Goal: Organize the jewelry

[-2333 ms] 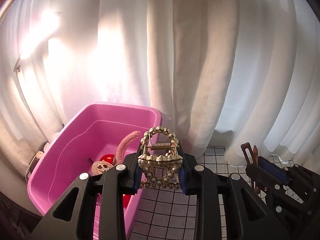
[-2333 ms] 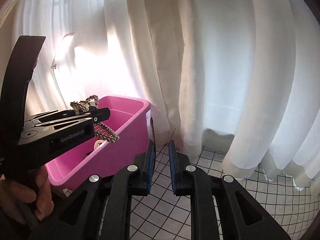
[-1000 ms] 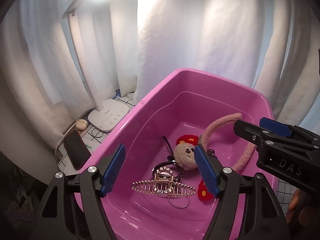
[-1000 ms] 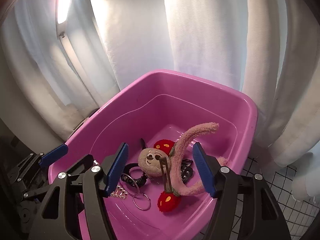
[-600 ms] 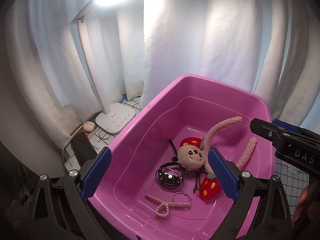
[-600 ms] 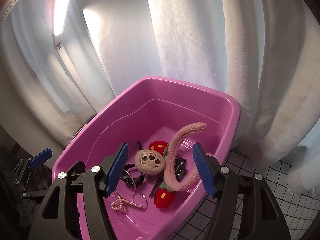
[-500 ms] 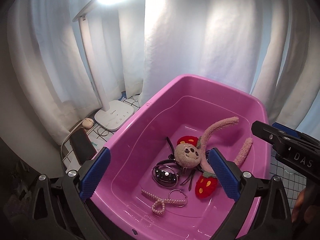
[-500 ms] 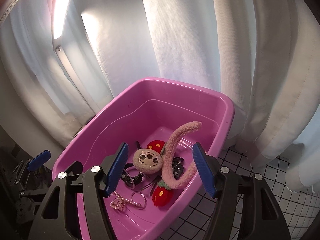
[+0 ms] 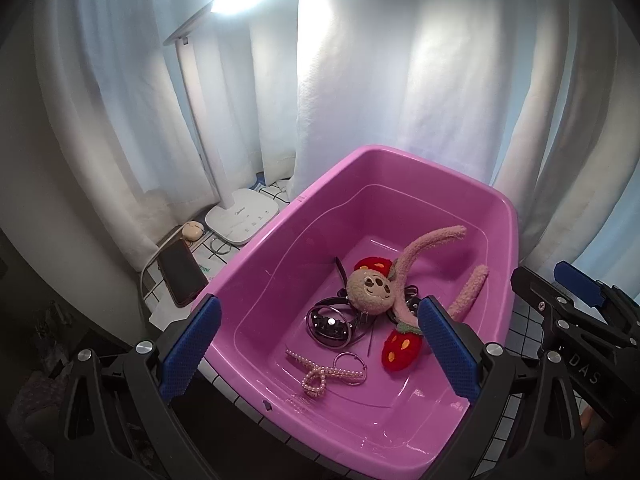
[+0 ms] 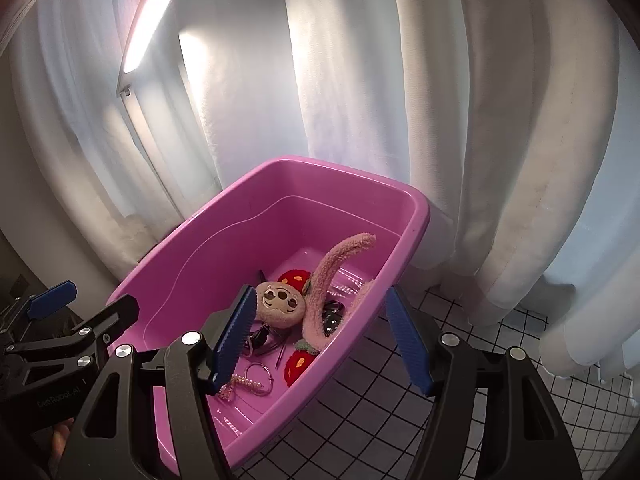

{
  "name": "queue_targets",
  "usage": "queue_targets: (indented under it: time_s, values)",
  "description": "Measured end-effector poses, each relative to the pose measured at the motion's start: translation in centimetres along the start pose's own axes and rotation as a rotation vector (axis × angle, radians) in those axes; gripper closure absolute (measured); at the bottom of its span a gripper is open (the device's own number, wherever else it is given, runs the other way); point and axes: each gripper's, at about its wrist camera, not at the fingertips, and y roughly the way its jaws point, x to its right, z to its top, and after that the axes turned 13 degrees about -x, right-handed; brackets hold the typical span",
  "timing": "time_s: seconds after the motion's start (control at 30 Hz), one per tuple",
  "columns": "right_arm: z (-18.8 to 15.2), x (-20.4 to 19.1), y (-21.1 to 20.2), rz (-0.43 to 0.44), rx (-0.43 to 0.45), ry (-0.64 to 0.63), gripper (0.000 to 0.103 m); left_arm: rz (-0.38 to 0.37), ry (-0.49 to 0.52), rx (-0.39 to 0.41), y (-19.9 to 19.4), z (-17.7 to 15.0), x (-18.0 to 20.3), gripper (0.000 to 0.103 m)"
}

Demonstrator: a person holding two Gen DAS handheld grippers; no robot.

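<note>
Since the earlier frames the pearl clip [image 9: 324, 372] has left the left gripper [image 9: 318, 354] and lies on the bin [image 9: 400, 168] floor. That gripper's jaws have just been opening and stand wide and empty. Touching the clip at 3 o'clock is a ring [image 9: 351, 368]; the plush [image 9: 370, 288] sits at 1 o'clock. The right gripper [image 10: 326, 340] is open about halfway, holding nothing.

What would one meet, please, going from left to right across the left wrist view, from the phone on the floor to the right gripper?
phone → lamp base → pearl clip → sloth face → strawberry → right gripper
</note>
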Motion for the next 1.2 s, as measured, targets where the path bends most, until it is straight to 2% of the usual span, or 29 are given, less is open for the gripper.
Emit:
queue_targets:
  time_s: [0.4,1.2]
  values:
    - [-1.5,0.3,-1.7,-0.031,0.015,-0.013,0.039,-0.017,-0.053,-0.013,-1.3,-0.8,-0.5,0.006]
    - [-2.6,0.4,-3.2,-0.037,0.02,0.0,0.039,-0.011,-0.037,-0.001,-2.5,-1.6,0.3,0.006]
